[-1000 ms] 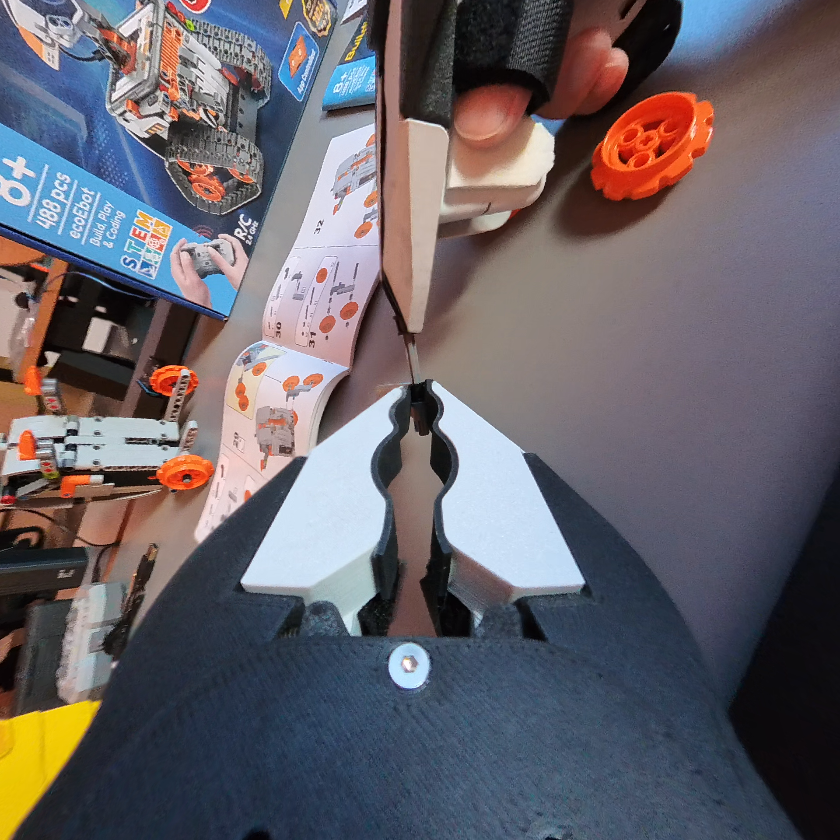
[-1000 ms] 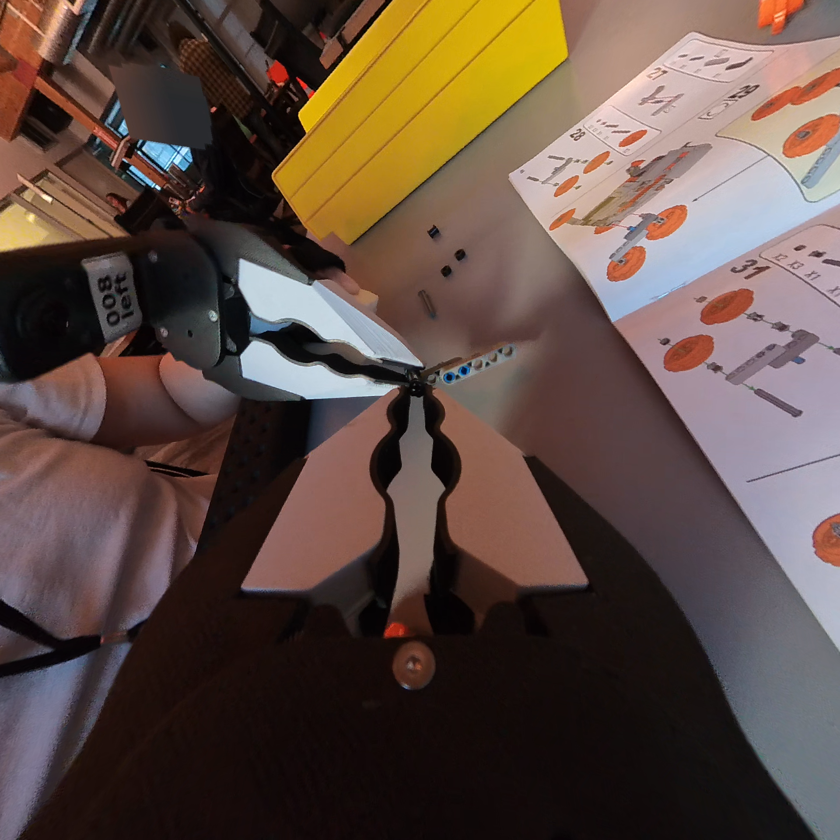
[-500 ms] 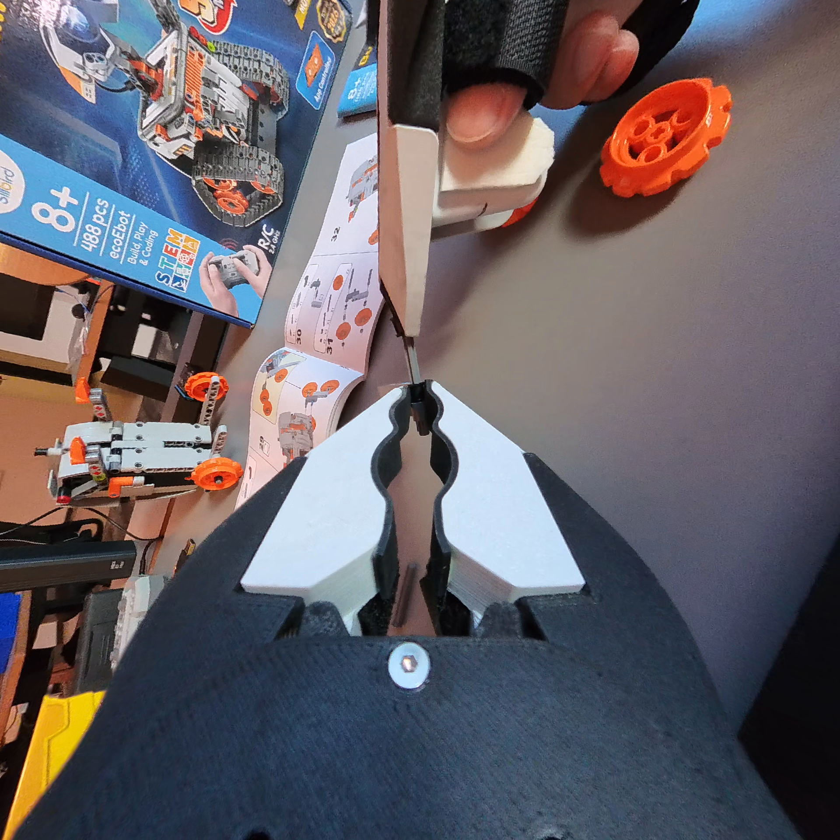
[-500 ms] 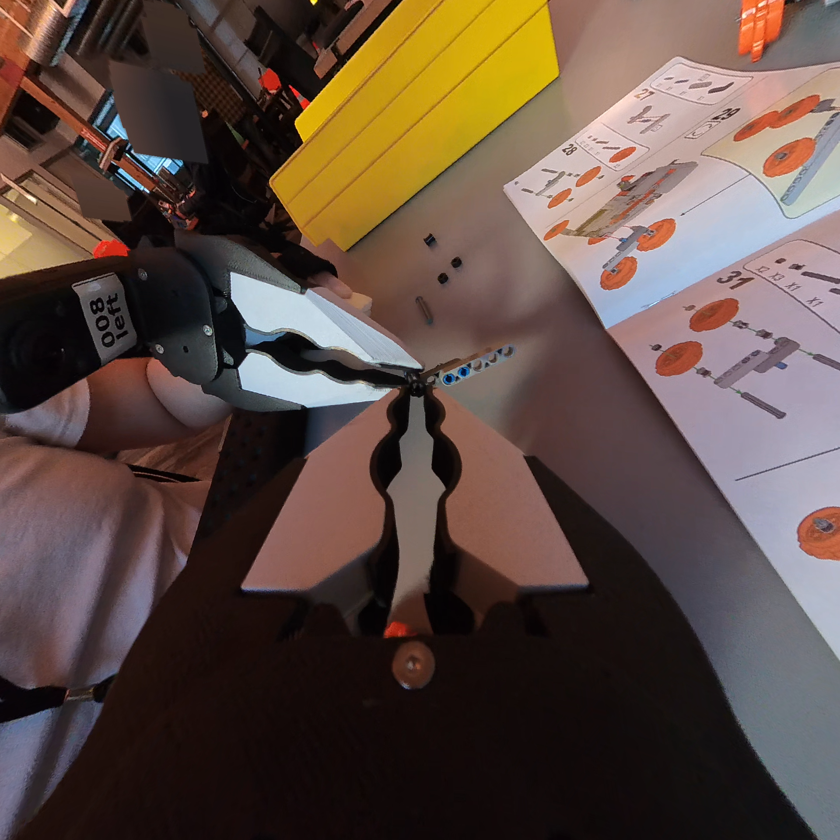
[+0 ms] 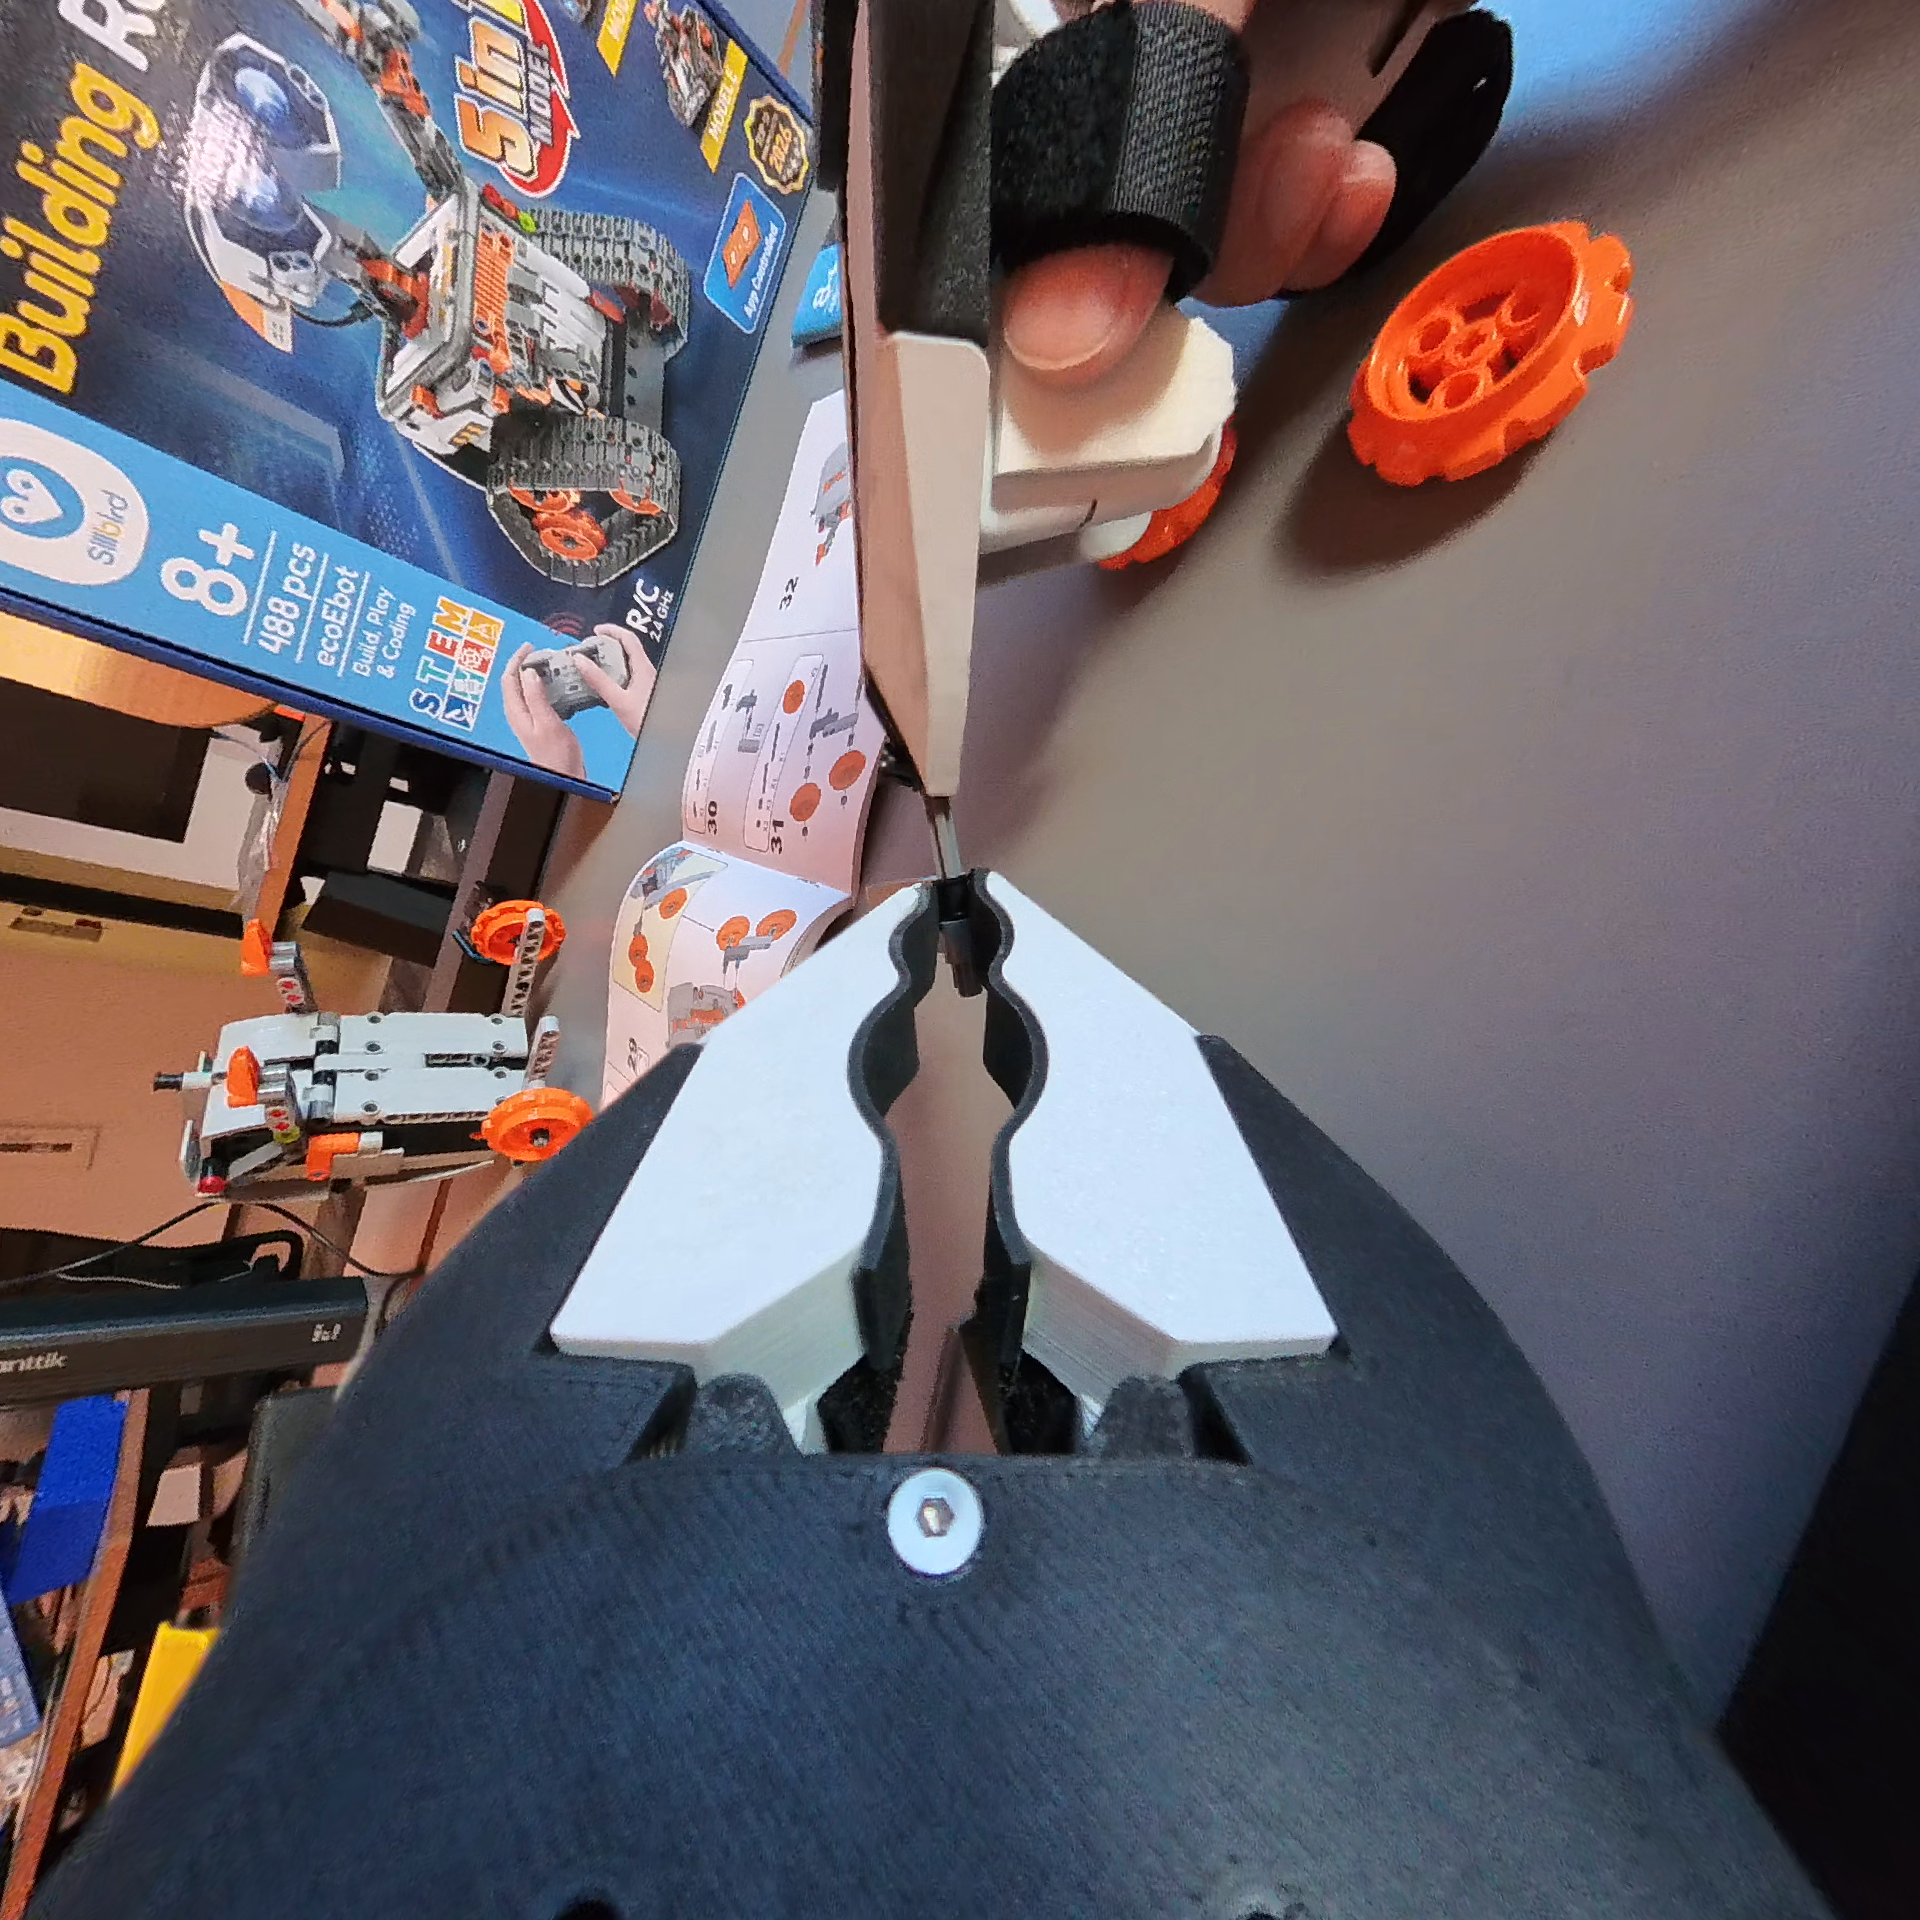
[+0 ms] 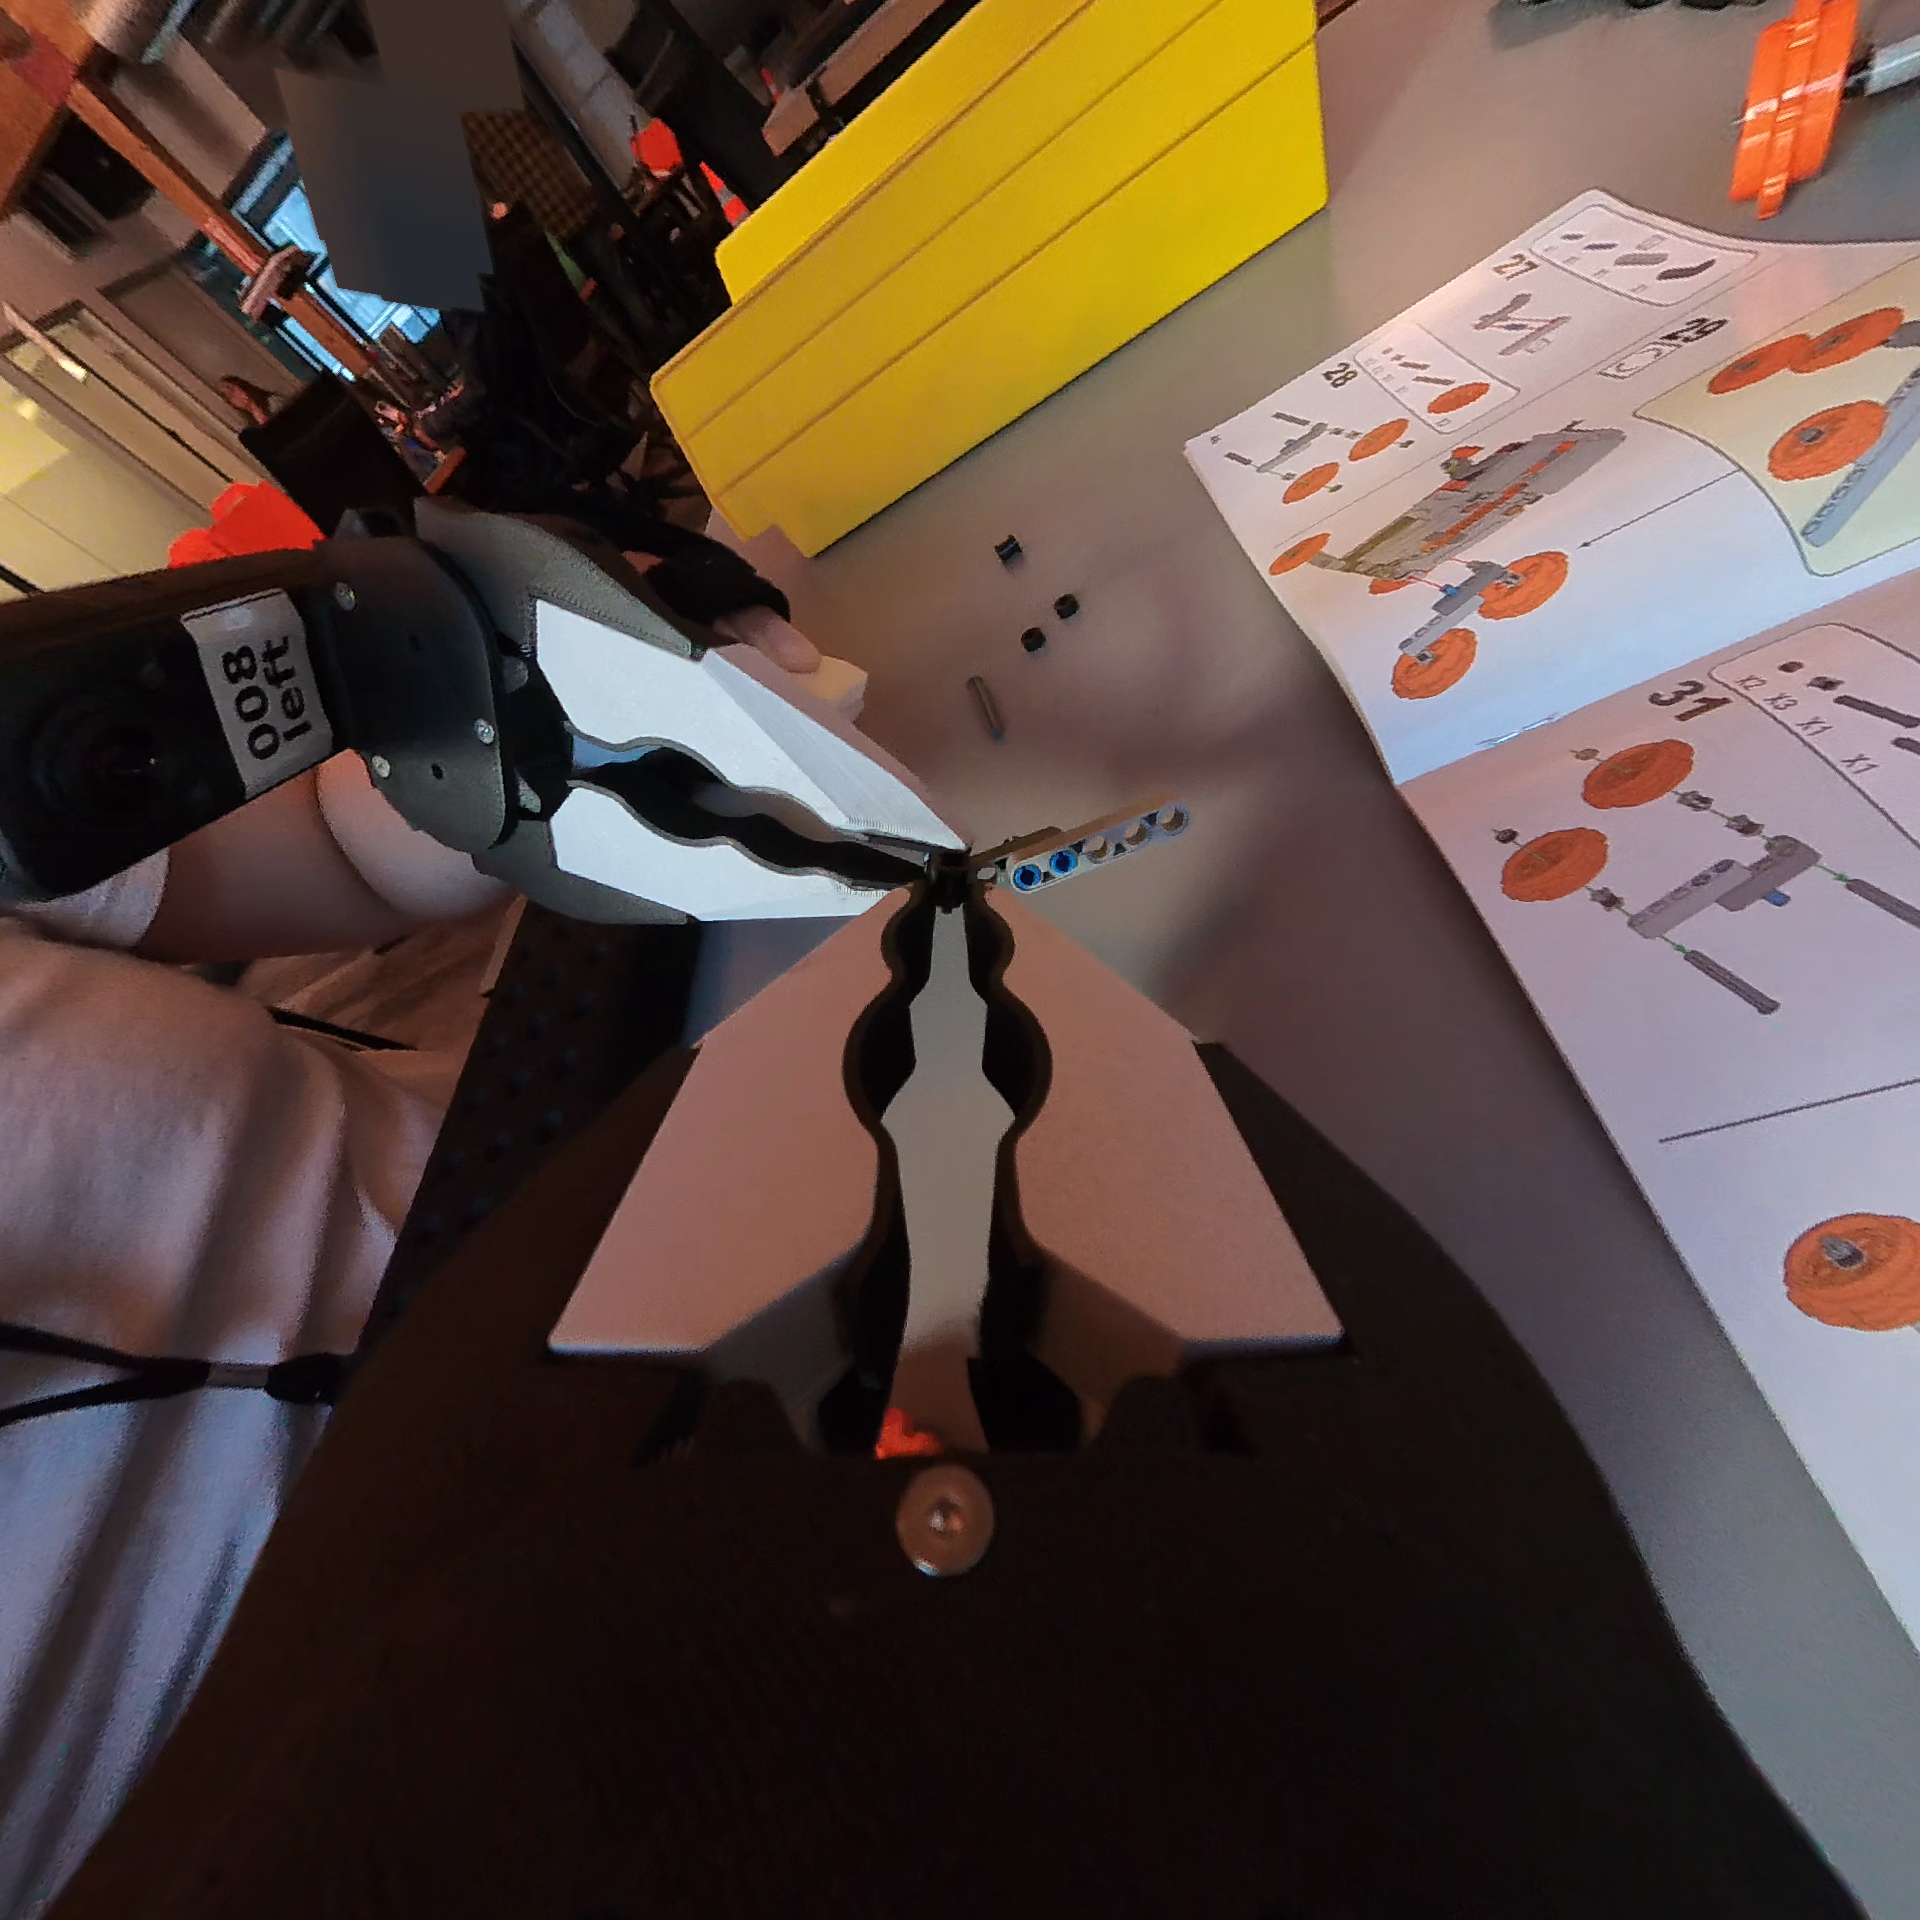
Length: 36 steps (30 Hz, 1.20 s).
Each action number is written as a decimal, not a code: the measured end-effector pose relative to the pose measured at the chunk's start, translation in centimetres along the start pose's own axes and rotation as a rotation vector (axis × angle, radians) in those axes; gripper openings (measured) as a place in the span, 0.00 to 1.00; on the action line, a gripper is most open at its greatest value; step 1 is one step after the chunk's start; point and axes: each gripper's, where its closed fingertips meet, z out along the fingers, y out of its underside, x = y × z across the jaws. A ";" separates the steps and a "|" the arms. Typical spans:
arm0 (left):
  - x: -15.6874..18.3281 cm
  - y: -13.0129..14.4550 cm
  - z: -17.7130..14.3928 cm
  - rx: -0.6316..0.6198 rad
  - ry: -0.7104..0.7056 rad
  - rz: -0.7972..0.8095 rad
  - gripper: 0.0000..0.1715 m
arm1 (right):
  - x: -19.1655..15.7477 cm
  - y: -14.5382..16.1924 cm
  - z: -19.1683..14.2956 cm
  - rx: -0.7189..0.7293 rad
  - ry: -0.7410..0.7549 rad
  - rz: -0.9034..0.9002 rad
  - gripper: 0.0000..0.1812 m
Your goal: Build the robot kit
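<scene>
While my left gripper (image 5: 958, 902) pinches a small black pin (image 5: 958, 935) at its closed tips, my right gripper (image 6: 943, 891) clamps a thin grey axle (image 5: 945, 840), tip to tip for alignment. Both meet above the table (image 5: 1455, 935), near the manual's (image 6: 1662, 727) edge, with a grey beam (image 6: 1091, 847) just beyond.

The left gripper (image 5: 953, 914) is shut on a small black piece (image 5: 957, 935), w/ a thin grey rod (image 5: 945, 836) sticking out past its tips. The right gripper (image 6: 943, 891) is shut on that rod's other end, so the 2 tips nearly meet above the grey table (image 5: 1455, 935). Just beside the tips, in the right wrist view, is a grey beam (image 6: 1091, 842) w/ holes & blue pins.
</scene>
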 end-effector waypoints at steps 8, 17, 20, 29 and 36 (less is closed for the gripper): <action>-0.2 -0.4 -0.3 0.038 0.008 -0.038 0.01 | -0.6 -0.4 -0.3 0.032 -0.070 -0.012 0.03; -0.6 0.1 -0.5 0.031 0.025 -0.078 0.02 | 3.0 4.5 -11.5 -0.616 0.395 -0.384 0.03; -0.8 0.1 -0.7 0.042 0.040 -0.118 0.02 | 3.1 7.7 -17.0 -0.888 0.540 -0.320 0.03; -0.9 -0.1 -0.8 0.056 0.042 -0.130 0.01 | 3.4 11.2 -18.4 -1.052 0.529 -0.232 0.03; -1.0 -0.3 -1.0 0.077 0.055 -0.155 0.02 | 3.7 10.9 -18.0 -0.843 0.470 -0.256 0.07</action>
